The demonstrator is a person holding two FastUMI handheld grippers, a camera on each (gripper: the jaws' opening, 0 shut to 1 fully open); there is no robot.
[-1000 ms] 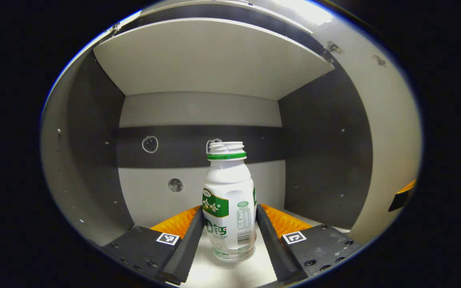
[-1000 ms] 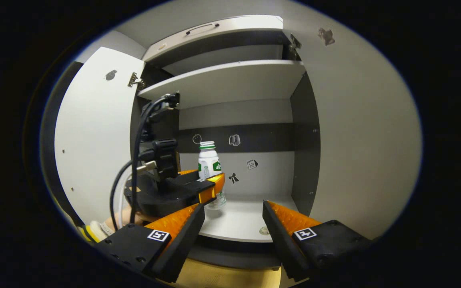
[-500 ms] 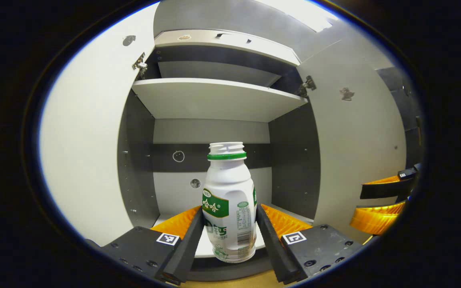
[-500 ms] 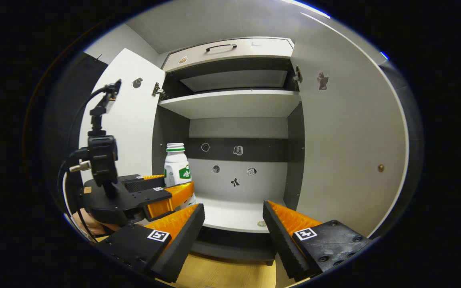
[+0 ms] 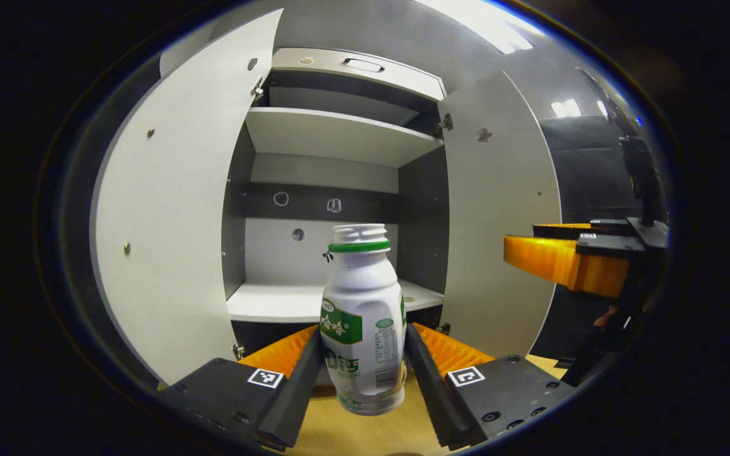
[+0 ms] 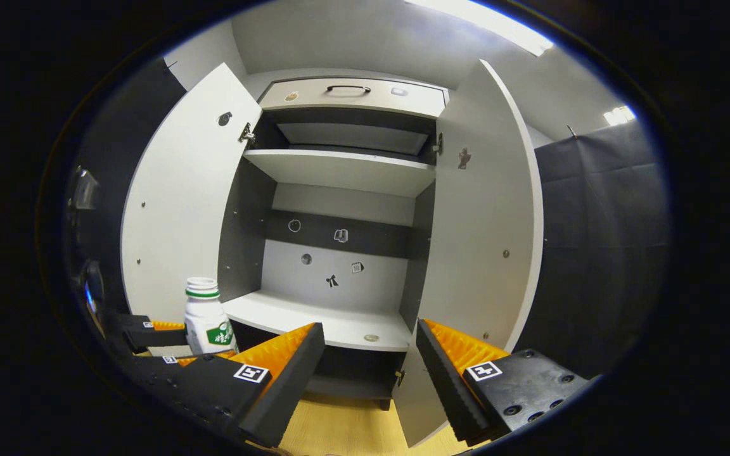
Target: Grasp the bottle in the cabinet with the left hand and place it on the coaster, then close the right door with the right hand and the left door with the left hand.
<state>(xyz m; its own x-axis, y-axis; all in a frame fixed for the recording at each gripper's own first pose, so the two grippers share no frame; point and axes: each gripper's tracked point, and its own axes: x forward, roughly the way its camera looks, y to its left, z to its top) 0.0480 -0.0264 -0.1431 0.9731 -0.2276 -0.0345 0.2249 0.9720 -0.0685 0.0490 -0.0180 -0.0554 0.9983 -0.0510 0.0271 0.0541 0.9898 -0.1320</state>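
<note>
A white bottle (image 5: pixel 363 323) with a green neck ring and green label, uncapped, is held upright between the fingers of my left gripper (image 5: pixel 364 373), clear of the cabinet and above the wooden table. In the right gripper view the same bottle (image 6: pixel 205 320) shows at lower left in that gripper. My right gripper (image 6: pixel 370 370) stands open with nothing between its fingers, facing the cabinet; in the left gripper view it (image 5: pixel 568 253) appears at the right. The left door (image 5: pixel 175 215) and the right door (image 5: pixel 498 215) both hang open. The lower shelf (image 6: pixel 314 316) is bare apart from a small round mark.
The cabinet has an upper shelf (image 6: pixel 339 170) and a drawer with a handle (image 6: pixel 347 88) on top. Small stickers dot its back wall (image 6: pixel 333 253). A pale wooden table top (image 6: pixel 352 430) lies below. Black cloth wall (image 6: pixel 599 240) is on the right.
My left gripper has drawn the bottle back out of the cabinet, off the lower shelf. Both grippers have backed away, so both open doors now show in full.
</note>
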